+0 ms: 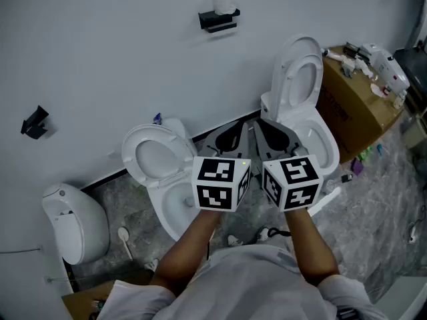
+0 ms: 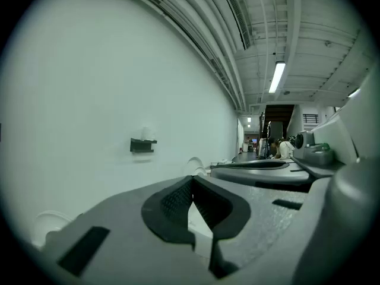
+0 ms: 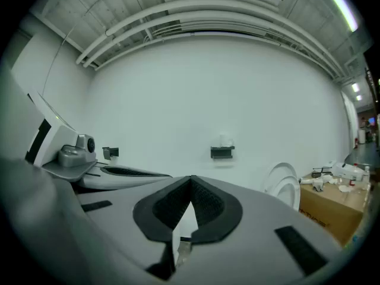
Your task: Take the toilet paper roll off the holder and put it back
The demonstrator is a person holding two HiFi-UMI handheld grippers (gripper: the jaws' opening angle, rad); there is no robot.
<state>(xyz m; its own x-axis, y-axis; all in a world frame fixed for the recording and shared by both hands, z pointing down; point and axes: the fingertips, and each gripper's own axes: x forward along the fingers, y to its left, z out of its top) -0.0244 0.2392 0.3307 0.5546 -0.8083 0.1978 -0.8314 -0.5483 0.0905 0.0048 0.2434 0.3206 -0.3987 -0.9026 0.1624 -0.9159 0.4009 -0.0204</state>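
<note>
A white toilet paper roll [image 1: 223, 2] stands on a black holder [image 1: 218, 21] mounted high on the white wall. In the left gripper view the roll [image 2: 145, 134] and holder [image 2: 142, 145] are far off to the left. From the right gripper view the roll [image 3: 225, 140] and holder [image 3: 222, 152] lie ahead, slightly right. My left gripper [image 1: 241, 127] [image 2: 192, 180] and right gripper [image 1: 261, 125] [image 3: 191, 180] are side by side over the toilets, well short of the wall. Both are shut, with nothing between the jaws.
Two white toilets [image 1: 160, 159] [image 1: 303, 79] with raised lids stand against the wall below the holder. A white urinal-like fixture [image 1: 70, 222] is at the left, a second black wall holder [image 1: 35, 122] above it. A cardboard box [image 1: 353, 105] with clutter stands at the right.
</note>
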